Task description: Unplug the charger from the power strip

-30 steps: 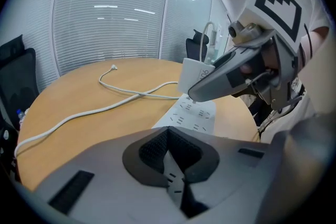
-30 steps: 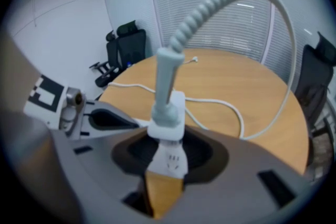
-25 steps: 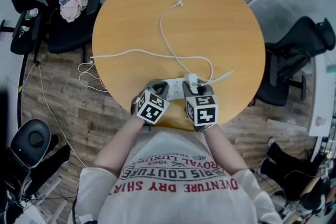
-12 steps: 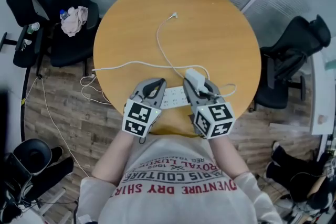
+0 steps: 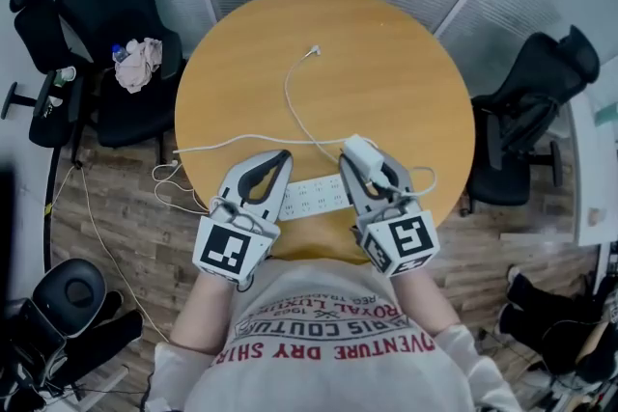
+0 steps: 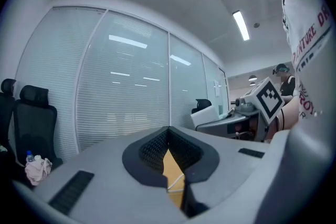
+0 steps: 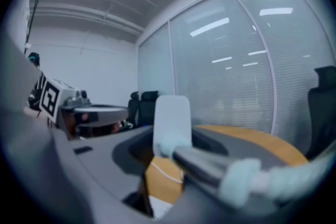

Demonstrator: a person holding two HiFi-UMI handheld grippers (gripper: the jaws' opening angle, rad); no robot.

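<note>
Head view: the white charger (image 5: 358,151) is clamped between the right gripper's (image 5: 365,171) jaws, apart from the power strip (image 5: 311,197), which is laid on the round table (image 5: 406,63) between both grippers. The left gripper's (image 5: 278,159) jaws are seen pressed together, empty. A white cable (image 5: 294,111) is trailed ahead of the grippers. Black chairs (image 5: 106,5) are ranged around the table.

White T-shirt (image 5: 328,371), red and dark lettering; grey left gripper (image 5: 278,156), grey right gripper (image 5: 359,171), black-and-white marker cubes (image 5: 230,251).
</note>
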